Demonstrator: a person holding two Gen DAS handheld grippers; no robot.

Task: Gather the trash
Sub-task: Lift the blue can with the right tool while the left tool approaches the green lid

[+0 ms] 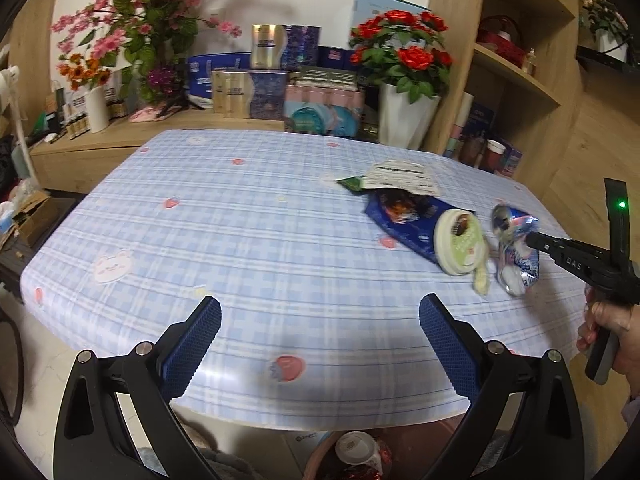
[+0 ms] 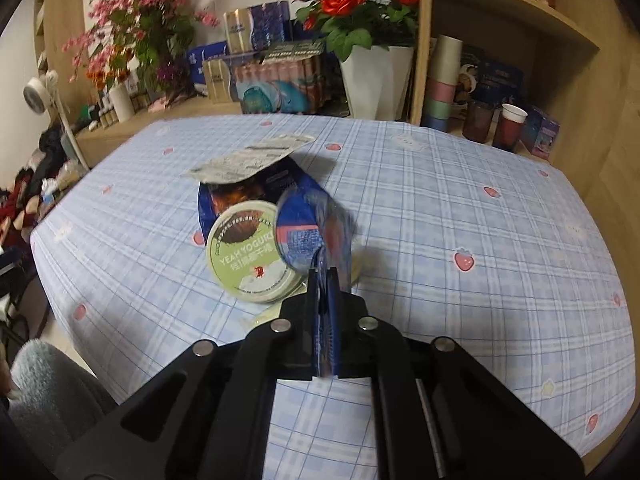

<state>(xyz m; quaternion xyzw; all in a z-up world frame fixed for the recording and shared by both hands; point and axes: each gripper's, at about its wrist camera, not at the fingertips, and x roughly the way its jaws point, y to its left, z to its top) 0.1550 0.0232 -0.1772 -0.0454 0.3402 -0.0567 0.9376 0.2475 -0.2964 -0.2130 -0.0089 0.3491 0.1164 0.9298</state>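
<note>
- Your right tongs (image 2: 325,276) are clenched on a crumpled blue and silver wrapper (image 1: 516,248), pinching its near edge between the pads. In the left wrist view the wrapper hangs from the tips, and it looks lifted just clear of the surface (image 1: 280,220), though blur makes that hard to confirm.
- Your left tongs (image 1: 320,320) are released, jaws spread wide with nothing between them, held over the near edge of the surface and well apart from the trash.
- Three more pieces of trash are left, clustered just beside the wrapper: a round green and white yogurt lid (image 2: 250,256), a dark blue snack bag (image 1: 404,220) lying partly under the lid, and a pale printed paper wrapper (image 2: 248,160) lying across the far end of that bag.
- A small yellowish scrap (image 1: 481,278) lies by the lid's near rim; what it is cannot be made out.
- Below the near edge of the surface a bin (image 1: 320,460) shows, with a paper cup (image 1: 356,450) and something red already inside, so some collecting seems done.
- In my judgement the task is at an early to middle stage: one piece is gripped but not yet dropped in the bin, and the lid, the bag, the paper and the scrap are still to be picked up.
</note>
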